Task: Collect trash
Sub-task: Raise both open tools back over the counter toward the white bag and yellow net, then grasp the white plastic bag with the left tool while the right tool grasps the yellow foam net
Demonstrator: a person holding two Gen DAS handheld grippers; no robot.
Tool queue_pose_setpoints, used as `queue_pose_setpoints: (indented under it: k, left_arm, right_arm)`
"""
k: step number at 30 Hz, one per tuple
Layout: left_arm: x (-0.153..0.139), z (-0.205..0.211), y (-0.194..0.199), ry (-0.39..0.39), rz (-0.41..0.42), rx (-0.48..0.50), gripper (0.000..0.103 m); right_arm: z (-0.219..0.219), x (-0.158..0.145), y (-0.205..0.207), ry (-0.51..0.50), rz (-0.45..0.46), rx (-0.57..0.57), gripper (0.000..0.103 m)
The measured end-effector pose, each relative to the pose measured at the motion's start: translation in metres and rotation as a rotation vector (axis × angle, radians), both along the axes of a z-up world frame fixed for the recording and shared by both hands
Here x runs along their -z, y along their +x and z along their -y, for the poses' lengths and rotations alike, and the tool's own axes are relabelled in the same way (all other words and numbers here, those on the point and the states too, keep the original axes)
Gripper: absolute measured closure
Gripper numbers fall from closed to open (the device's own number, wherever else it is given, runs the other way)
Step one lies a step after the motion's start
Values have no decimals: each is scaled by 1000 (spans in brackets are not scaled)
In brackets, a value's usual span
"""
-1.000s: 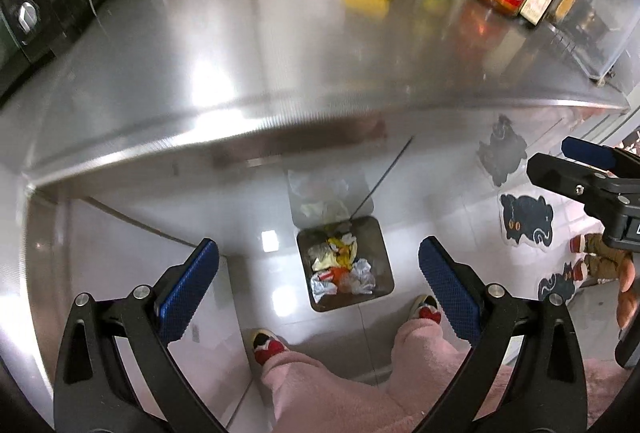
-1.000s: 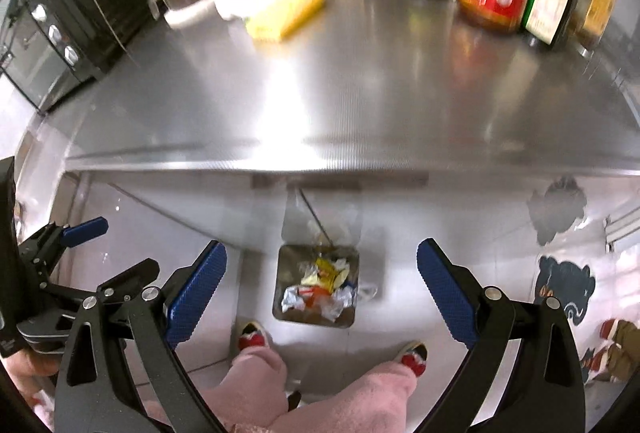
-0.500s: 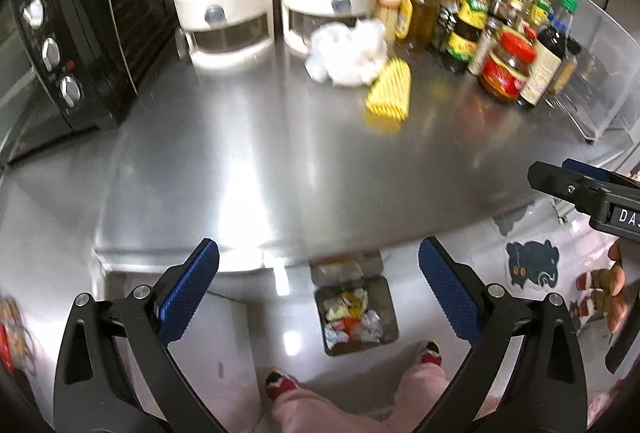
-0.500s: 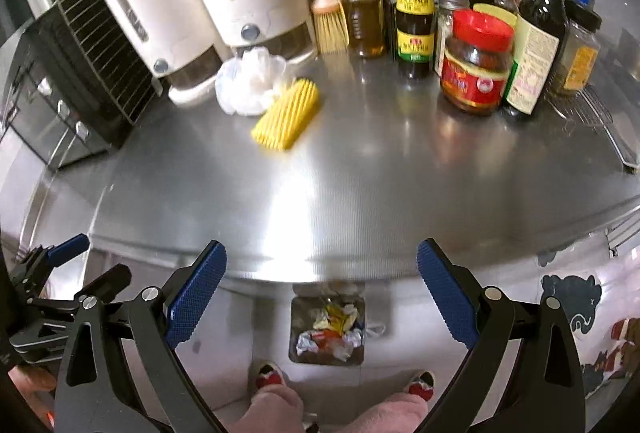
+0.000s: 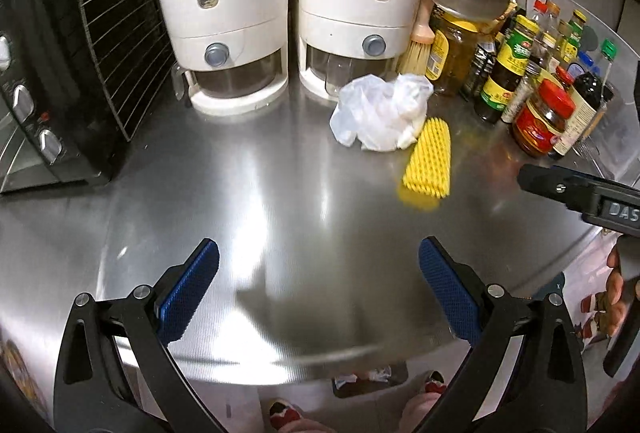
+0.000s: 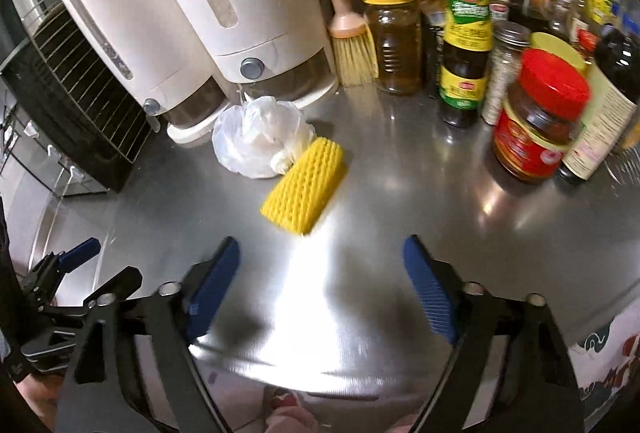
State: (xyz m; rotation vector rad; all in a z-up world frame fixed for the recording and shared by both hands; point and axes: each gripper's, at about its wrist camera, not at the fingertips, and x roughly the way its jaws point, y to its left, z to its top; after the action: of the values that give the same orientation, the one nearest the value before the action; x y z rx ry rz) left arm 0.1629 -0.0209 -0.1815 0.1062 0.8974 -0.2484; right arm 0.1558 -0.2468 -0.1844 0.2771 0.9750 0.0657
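On the steel counter [image 5: 280, 201], two grain dispensers [image 5: 340, 5] stand at the far edge, a toaster oven [image 5: 52, 73] to their left. A crumpled plastic bag [image 5: 380, 113] lies before the right dispenser, a foam net sleeve [image 5: 428, 159] touching its near-right side. Condiment bottles [image 5: 508, 73] crowd the far right.

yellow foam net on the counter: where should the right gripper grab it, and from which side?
Grip the yellow foam net across its short width near the middle, coming from above. It lies flat on the counter, near end free; its far end touches the plastic bag.
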Motion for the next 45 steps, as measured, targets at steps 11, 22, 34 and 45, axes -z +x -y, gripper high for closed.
queue_pose_setpoints:
  k: [11,22,34,45]
  left_arm:
    - [13,14,48,18,-13,33,11]
    - [23,29,79,21,-31,76,11]
    - [27,54,101,8,-30,117,10]
    - [31,89,124,11,0,167,9]
  right_arm:
    - [-8,37,65,59,-74,-7,52]
    - [-18,65,96,84,-144,-10,68]
    - [13,57,100,18,-124,15,91]
    - [49,55,94,18,-135,68,91]
